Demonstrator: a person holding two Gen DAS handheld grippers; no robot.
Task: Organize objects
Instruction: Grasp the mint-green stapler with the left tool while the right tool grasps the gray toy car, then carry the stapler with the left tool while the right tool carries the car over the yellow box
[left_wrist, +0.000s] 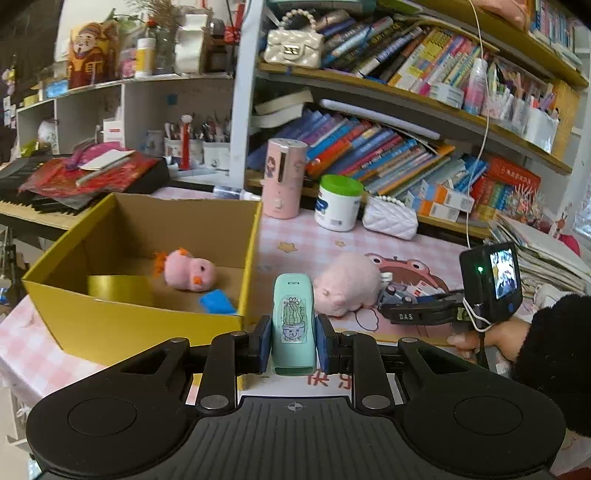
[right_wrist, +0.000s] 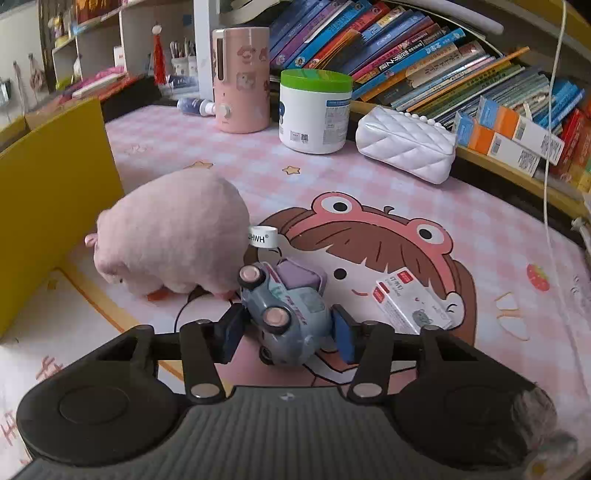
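The left gripper (left_wrist: 293, 341) clamps a mint-green stapler (left_wrist: 293, 325) upright between its blue pads, raised beside the near corner of the yellow cardboard box (left_wrist: 236, 251), where a pink plush chick (left_wrist: 188, 272) and a blue block (left_wrist: 218, 301) already lie. The grip sits low on the stapler's smooth sides, so a quick tilt over the box wall could let it pivot or slip out onto the table. The right gripper (right_wrist: 286, 328) is narrowed around a small grey toy car (right_wrist: 286, 306) lying on its side on the pink cartoon mat (right_wrist: 424, 177); whether the pads press yet I cannot tell. The car's rounded body could squirt out sideways, or roll on its wheels once lifted. The pink plush pig (right_wrist: 173, 229) lies just beside it, and its label tag (right_wrist: 263, 236) could snag a finger.
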